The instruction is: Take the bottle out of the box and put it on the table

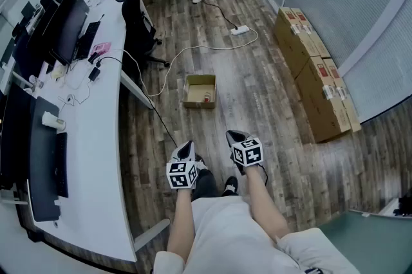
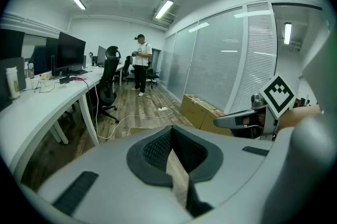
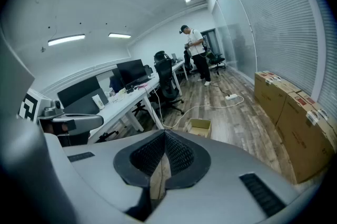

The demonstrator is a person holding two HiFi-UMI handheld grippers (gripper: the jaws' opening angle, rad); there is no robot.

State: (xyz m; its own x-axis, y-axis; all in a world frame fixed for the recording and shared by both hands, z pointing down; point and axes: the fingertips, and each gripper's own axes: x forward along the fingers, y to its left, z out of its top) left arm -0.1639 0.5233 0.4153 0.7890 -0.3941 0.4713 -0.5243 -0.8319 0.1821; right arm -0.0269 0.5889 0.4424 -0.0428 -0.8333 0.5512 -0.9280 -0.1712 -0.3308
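The open cardboard box (image 1: 199,90) sits on the floor, well beyond both grippers. The left gripper (image 1: 188,146) lines up with it slightly better than the right gripper (image 1: 232,135). Both sets of fingers are clenched and empty. The bottle (image 1: 206,98) seems to lie inside, its axis unclear.

Hand-held gripper (image 2: 171,136) — jaws together, empty
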